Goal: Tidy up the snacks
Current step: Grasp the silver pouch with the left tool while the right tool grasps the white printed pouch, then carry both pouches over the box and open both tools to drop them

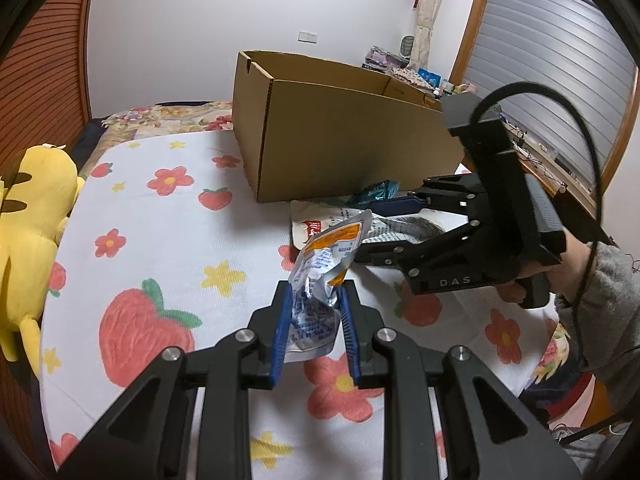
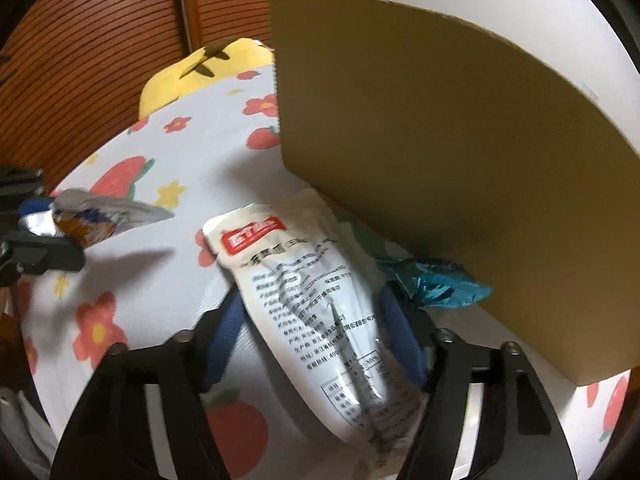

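My left gripper [image 1: 316, 292] is shut on a crumpled silver and orange snack packet [image 1: 320, 264] and holds it upright above the flowered bedspread [image 1: 160, 240]. From the right wrist view that packet [image 2: 100, 220] shows at the left edge. A white snack packet with a red label [image 2: 304, 280] lies on the spread beside the open cardboard box [image 1: 340, 140]. My right gripper [image 2: 312, 300] straddles it, and both blue pads touch its long edges. The packet is creased down the middle. A teal wrapped snack [image 2: 440, 284] lies against the box wall [image 2: 440, 160].
A yellow plush toy [image 1: 32, 220] sits at the bed's left edge by slatted wooden doors. A person's hand and grey sleeve [image 1: 576, 264] hold the right gripper's handle, with a black cable looping above. A cluttered desk and a shuttered window stand at the far right.
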Action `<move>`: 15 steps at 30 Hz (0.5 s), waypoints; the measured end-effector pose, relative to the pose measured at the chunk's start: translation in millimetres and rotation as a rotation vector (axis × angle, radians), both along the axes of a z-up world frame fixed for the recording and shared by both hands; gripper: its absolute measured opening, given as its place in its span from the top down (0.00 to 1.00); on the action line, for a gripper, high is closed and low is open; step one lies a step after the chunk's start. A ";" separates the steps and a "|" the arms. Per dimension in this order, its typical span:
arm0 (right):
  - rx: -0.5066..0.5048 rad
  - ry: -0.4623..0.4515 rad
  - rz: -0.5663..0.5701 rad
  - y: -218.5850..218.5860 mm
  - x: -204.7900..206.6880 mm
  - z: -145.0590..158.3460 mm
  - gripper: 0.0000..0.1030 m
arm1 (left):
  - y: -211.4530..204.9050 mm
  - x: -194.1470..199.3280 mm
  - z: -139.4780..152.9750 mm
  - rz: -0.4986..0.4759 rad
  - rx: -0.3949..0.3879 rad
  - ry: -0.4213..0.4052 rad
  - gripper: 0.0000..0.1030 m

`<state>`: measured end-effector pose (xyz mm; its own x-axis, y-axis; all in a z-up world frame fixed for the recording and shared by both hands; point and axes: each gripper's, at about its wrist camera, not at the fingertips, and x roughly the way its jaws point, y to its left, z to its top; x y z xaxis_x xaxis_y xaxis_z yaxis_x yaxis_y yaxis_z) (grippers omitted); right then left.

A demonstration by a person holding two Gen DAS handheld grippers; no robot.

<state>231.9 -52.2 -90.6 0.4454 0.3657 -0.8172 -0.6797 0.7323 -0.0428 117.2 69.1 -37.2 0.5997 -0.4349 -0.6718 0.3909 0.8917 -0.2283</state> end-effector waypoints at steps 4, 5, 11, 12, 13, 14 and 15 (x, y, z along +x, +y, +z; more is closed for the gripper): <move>-0.033 -0.031 -0.005 3.4 -10.6 9.7 0.55 | 0.3 -0.8 -0.4 -0.001 -0.005 -0.001 0.79; -0.039 -0.034 -0.006 3.7 -12.7 10.7 0.56 | 0.0 -1.3 -0.3 -0.001 -0.005 -0.002 0.79; -0.002 -0.054 -0.019 -2.1 -25.8 18.9 0.57 | -2.0 -2.6 1.8 -0.003 -0.008 -0.006 0.79; 0.017 -0.052 -0.018 -4.7 -28.3 21.7 0.57 | -2.5 -2.5 2.2 -0.002 -0.008 -0.007 0.79; 0.038 -0.049 -0.021 -7.9 -30.6 24.7 0.57 | -2.7 -2.6 2.5 -0.002 -0.008 -0.009 0.79; 0.048 -0.048 -0.021 -9.5 -31.3 26.1 0.57 | -3.1 -2.7 2.9 -0.001 -0.009 -0.010 0.79; 0.066 -0.048 -0.021 -12.2 -33.9 29.0 0.57 | -3.5 -2.7 3.6 0.000 -0.009 -0.011 0.79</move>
<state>198.0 -64.4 -61.6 0.4917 0.4080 -0.7693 -0.6622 0.7489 -0.0260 114.5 65.5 -33.6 0.6070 -0.4411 -0.6610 0.3933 0.8895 -0.2324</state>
